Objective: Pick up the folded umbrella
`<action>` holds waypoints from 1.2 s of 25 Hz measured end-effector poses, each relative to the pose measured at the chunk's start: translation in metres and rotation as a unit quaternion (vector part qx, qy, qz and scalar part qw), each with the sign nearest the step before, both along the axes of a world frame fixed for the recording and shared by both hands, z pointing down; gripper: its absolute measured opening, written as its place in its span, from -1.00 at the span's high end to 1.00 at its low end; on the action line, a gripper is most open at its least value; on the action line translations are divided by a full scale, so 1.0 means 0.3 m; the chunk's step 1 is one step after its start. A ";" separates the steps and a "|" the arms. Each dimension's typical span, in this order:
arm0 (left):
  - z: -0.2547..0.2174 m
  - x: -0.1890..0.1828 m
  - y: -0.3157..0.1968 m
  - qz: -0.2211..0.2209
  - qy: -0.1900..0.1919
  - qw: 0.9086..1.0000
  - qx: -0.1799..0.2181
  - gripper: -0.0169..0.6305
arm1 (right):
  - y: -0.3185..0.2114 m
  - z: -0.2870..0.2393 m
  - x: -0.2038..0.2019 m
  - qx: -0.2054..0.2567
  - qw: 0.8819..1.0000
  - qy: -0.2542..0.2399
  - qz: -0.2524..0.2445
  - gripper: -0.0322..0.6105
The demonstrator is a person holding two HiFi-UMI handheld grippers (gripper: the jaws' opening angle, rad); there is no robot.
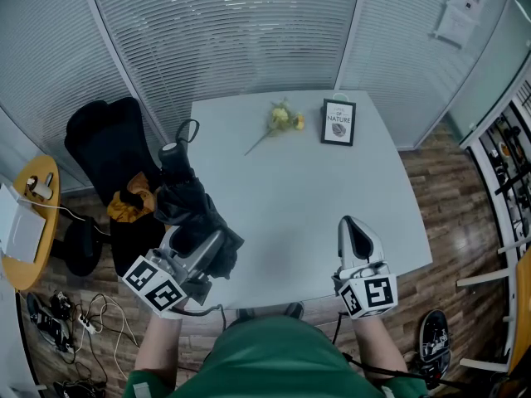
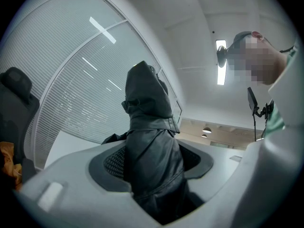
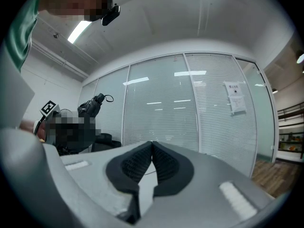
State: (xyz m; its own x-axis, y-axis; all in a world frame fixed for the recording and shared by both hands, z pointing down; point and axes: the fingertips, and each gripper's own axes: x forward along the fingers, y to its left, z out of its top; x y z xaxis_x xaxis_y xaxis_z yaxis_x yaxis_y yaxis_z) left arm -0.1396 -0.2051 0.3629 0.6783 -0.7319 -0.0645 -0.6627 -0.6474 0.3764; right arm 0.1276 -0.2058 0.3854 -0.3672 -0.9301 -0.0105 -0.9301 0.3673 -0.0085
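Black folded umbrella [image 1: 187,197] pinched in left gripper [image 1: 192,251], level — right gripper [image 1: 353,222] closed, empty

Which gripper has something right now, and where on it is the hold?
The left gripper is shut on the folded umbrella, clamped across its black fabric body, with the strap loop end sticking out past the jaws. The right gripper is shut and empty.

I can read only "OF NATURE" on the small black-framed card [image 1: 338,123], just right of the yellow flower [image 1: 284,118]; the paper notice [image 1: 459,11] on the glass wall beyond that card is too small to read
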 end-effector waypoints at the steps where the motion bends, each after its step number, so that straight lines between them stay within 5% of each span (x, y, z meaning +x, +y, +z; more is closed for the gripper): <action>1: 0.001 0.000 0.001 0.000 0.000 1.000 0.000 0.07 | 0.001 0.000 0.001 0.000 1.000 0.000 0.000 0.89; 30: -0.004 0.002 0.009 0.000 0.002 1.000 -0.005 0.07 | 0.020 0.003 0.003 -0.008 1.000 0.001 -0.005 0.89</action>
State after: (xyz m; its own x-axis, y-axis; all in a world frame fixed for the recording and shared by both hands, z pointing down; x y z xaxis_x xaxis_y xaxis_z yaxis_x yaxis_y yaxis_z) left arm -0.1391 -0.2025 0.3617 0.6778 -0.7328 -0.0595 -0.6615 -0.6432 0.3856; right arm 0.1285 -0.1999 0.3862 -0.3764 -0.9265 0.0050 -0.9264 0.3763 -0.0131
